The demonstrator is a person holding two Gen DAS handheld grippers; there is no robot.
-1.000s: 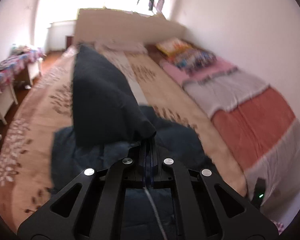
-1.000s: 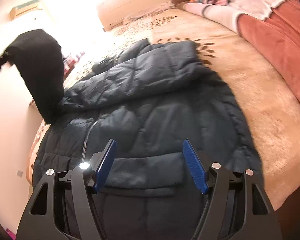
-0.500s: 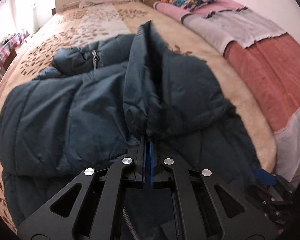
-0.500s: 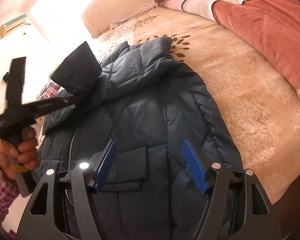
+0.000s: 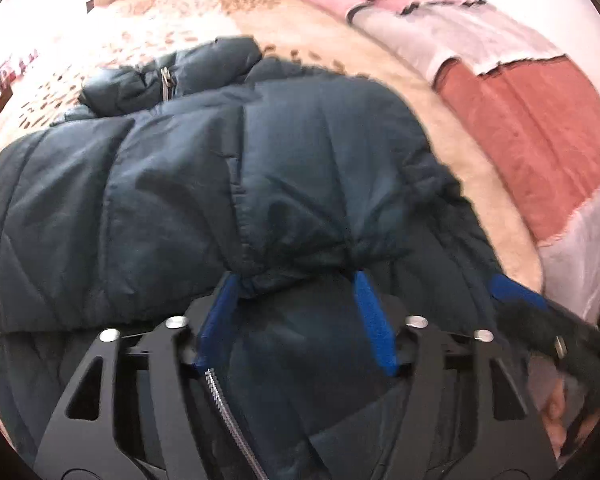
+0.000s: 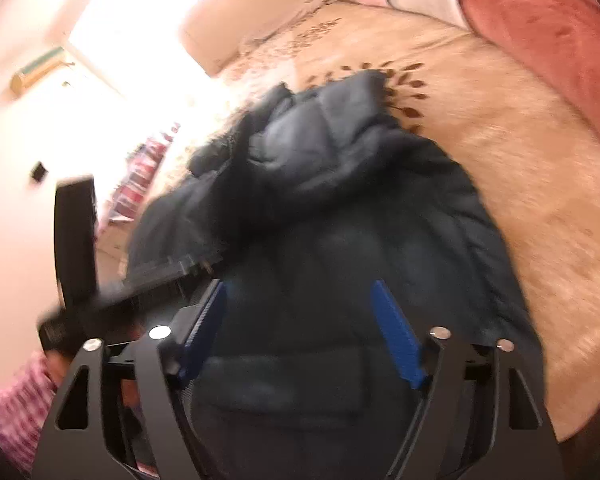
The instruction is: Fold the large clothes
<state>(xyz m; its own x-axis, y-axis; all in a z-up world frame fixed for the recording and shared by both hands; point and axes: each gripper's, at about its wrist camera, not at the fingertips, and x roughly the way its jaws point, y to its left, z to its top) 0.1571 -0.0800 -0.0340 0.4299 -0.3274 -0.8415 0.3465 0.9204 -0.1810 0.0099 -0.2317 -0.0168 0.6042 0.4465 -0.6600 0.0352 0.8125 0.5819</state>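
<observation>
A dark navy puffer jacket [image 5: 220, 184] lies on the bed, its sleeve folded across the body and its collar and zipper [image 5: 166, 80] at the far end. My left gripper [image 5: 296, 284] is open, its blue pads on either side of the sleeve cuff [image 5: 288, 276], which rests loose on the jacket. My right gripper [image 6: 300, 292] is open and empty above the jacket's [image 6: 340, 220] lower body. The right gripper also shows at the right edge of the left wrist view [image 5: 540, 320], and the left gripper's body at the left of the right wrist view [image 6: 140, 280].
The bed has a beige leaf-patterned cover [image 6: 520, 152]. Folded pink, white and rust blankets [image 5: 540, 92] lie along its right side. The headboard [image 6: 228, 28] stands at the far end. A cluttered table [image 6: 140, 184] stands left of the bed.
My left gripper carried the sleeve down across the jacket body and has opened, letting go of the cuff. My right gripper stayed open and shifted a little over the hem.
</observation>
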